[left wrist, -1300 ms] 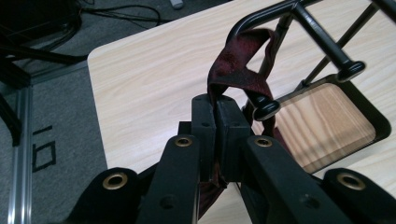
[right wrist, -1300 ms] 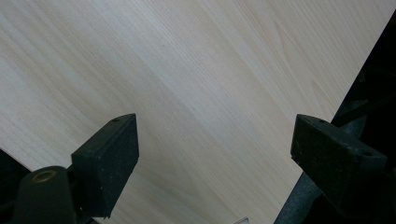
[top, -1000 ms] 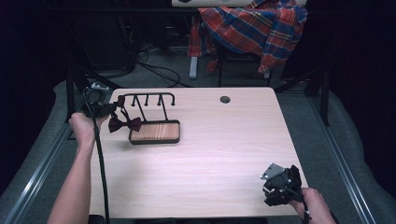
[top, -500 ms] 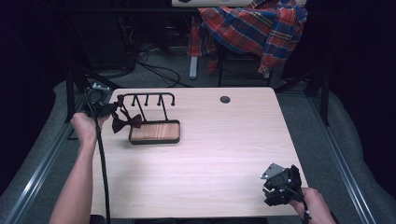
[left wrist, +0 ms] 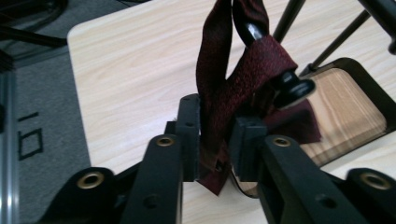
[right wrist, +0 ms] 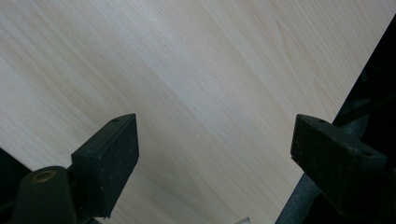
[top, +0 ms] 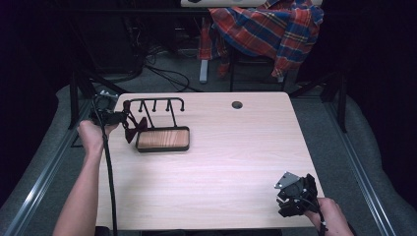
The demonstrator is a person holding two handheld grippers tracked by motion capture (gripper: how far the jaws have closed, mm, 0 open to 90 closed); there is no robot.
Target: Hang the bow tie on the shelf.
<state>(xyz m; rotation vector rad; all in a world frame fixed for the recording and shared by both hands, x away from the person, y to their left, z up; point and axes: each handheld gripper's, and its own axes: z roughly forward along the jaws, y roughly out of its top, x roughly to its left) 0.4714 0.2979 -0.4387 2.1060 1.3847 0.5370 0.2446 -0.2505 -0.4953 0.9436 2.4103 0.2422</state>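
Left tongs clamp a dark red bow tie at a hook rack on the desk.

The pale wood desk [top: 221,157] fills the middle of the high view, with a plaid shirt [top: 268,29] draped over a chair at 12 o'clock beyond it. At 10 o'clock stands a black hook rack [top: 156,105] on a wood-inlaid tray base [top: 162,139]. The left tongs [left wrist: 215,149] are closed on the bow tie [left wrist: 233,88], whose strap loops over a knobbed hook [left wrist: 289,86]. At 5 o'clock, the right tongs [right wrist: 215,154] hang spread wide apart over bare desk near its edge.
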